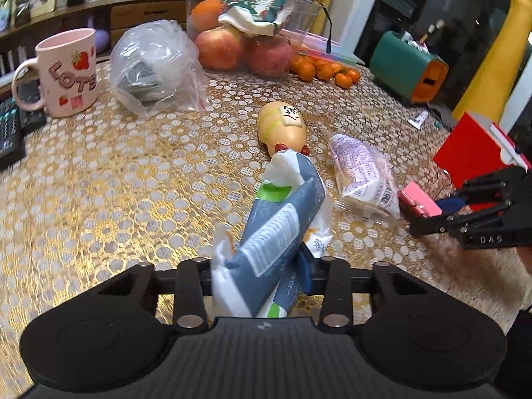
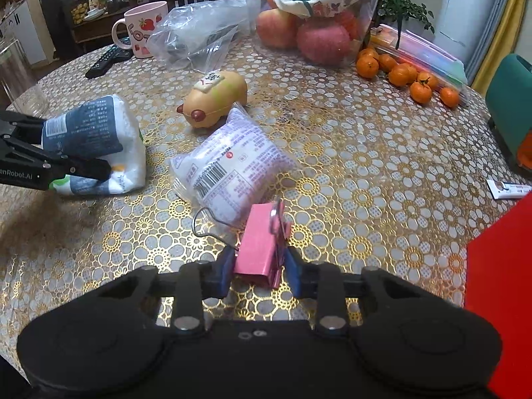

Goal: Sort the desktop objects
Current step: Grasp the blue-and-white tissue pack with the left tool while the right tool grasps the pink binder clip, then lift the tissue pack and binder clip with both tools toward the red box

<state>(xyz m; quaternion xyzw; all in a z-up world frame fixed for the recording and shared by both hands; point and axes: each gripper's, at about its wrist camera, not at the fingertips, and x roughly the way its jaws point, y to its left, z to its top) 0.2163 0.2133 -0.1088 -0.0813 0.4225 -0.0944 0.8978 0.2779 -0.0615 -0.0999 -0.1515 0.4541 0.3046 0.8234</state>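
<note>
Gold-and-white flower-patterned cloth covers the round surface, which carries everything here. At its far side, toward 12 o'clock in the right wrist view, a clear plastic box of red apples stands with a printed drawstring pouch on top; loose small oranges lie at 1 o'clock beside it. A crumpled clear plastic bag and a pink strawberry mug sit at 11 o'clock, with a black remote control just beside the mug. A red flat box fills the 4 o'clock edge.

The left tool is pinched on a blue-grey and white soft tissue pack, whose long axis runs away from the camera toward 12 o'clock, its far end nearly touching a tan hamster-shaped toy lying on its side. A purple-printed clear snack packet lies between the two tools, its long axis running from 7 to 1 o'clock in the right wrist view.

The right tool has its blue pads pressed against a pink metal binder clip, held close to the packet's near corner; its wire handle sticks out toward 10 o'clock.
</note>
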